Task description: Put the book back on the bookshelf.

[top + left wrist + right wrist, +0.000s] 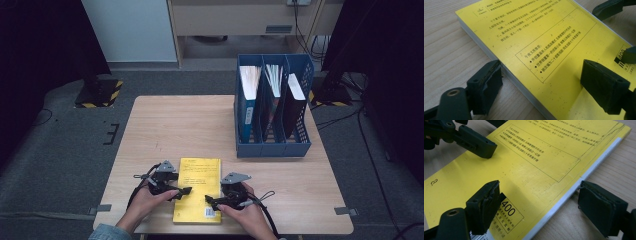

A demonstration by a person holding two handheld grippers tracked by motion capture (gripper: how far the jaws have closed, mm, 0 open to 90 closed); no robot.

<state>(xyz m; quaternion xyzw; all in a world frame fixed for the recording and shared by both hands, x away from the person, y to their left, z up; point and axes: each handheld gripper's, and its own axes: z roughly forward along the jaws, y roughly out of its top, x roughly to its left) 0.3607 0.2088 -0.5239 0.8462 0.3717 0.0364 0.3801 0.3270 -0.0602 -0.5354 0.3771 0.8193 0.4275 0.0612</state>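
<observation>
Yellow book (197,187) flat on the wooden counter (165,125), low in the centre of the high view, back cover up, barcode at its lower right corner. Printed text and a boxed panel across the cover (544,40), seen closer in the left gripper view; white page edges along the side (574,187) in the right gripper view.

Left gripper (176,192) at the book's left edge in the high view, held in the left hand (150,200). Fingers spread wide, straddling that edge: one pad (486,85) down on the counter just beside the page block, the other pad (602,82) over the cover. Not pressing on the book, as far as can be told.

Right gripper (214,202) at the book's lower right in the high view, held in the right hand (245,207). Fingers also apart, straddling the right edge: one pad (485,203) over the cover near the barcode, the other (599,207) over bare wood just off the edge. No squeeze on the book.

Blue file rack (273,145) at the upper right of the counter, well apart from the book, three compartments holding upright books and papers.
</observation>
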